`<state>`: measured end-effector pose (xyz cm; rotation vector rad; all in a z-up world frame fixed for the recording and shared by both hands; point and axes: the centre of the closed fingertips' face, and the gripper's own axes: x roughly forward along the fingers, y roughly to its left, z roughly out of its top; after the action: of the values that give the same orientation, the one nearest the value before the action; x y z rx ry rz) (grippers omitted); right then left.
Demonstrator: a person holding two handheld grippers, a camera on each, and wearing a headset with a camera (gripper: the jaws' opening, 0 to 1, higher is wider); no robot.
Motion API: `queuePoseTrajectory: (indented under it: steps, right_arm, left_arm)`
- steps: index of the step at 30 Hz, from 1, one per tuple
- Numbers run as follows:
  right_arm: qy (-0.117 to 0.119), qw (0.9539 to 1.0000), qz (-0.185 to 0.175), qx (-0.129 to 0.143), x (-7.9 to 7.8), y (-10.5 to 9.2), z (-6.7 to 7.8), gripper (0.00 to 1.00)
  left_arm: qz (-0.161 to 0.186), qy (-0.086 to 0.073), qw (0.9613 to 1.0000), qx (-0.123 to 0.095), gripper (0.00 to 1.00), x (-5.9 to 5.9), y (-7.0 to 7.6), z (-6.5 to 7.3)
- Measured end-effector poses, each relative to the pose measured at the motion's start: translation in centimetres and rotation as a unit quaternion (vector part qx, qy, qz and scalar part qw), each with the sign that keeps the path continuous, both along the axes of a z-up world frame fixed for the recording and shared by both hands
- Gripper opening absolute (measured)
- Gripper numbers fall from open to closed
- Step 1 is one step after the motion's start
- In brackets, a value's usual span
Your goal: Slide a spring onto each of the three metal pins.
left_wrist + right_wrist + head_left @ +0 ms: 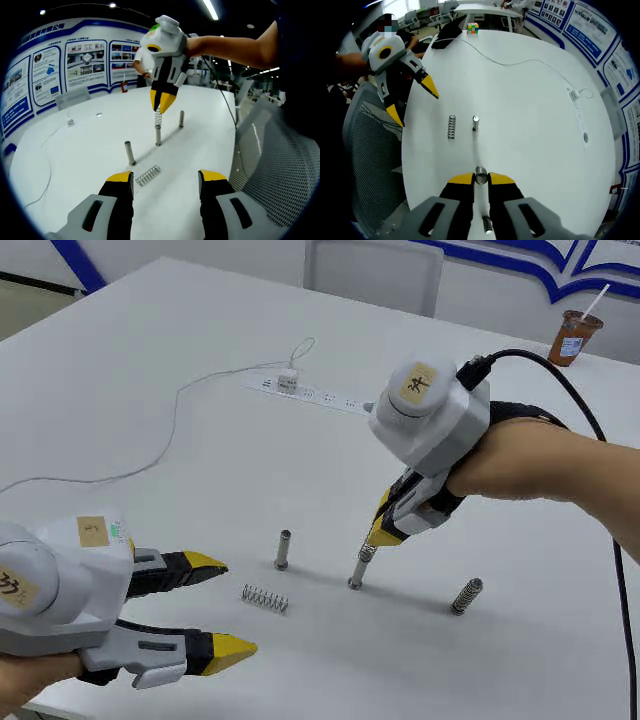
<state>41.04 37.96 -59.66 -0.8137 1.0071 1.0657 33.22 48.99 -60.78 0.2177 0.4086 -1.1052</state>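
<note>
Second spring going on. Frame centre: right gripper (372, 536) jaws clamped on spring (367, 552) atop middle pin (356, 575). Left gripper (235, 605), lower left, jaws apart. Next, probably: push down, release, fetch loose spring (265, 598).

table (200, 490), loose spring (264, 597), bare pin (283, 549), power strip (305, 393)

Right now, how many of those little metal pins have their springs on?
One looks done: the spring-covered metal pin on the far right. In hand: the right gripper is shut on a second spring over the middle pin. Remaining: the bare pin, with a loose spring lying near the open left gripper.
</note>
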Motion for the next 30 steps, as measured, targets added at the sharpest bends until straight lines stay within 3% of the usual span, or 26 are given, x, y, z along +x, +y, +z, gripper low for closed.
queuePoseTrajectory:
  steps: [30]
  right_arm:
    - [0.033,0.9993,-0.014,-0.010,0.2,-0.1,-3.8,0.12]
  left_arm:
    - [0.002,0.008,1.0000,0.002,0.53,-0.1,0.1,-0.3]
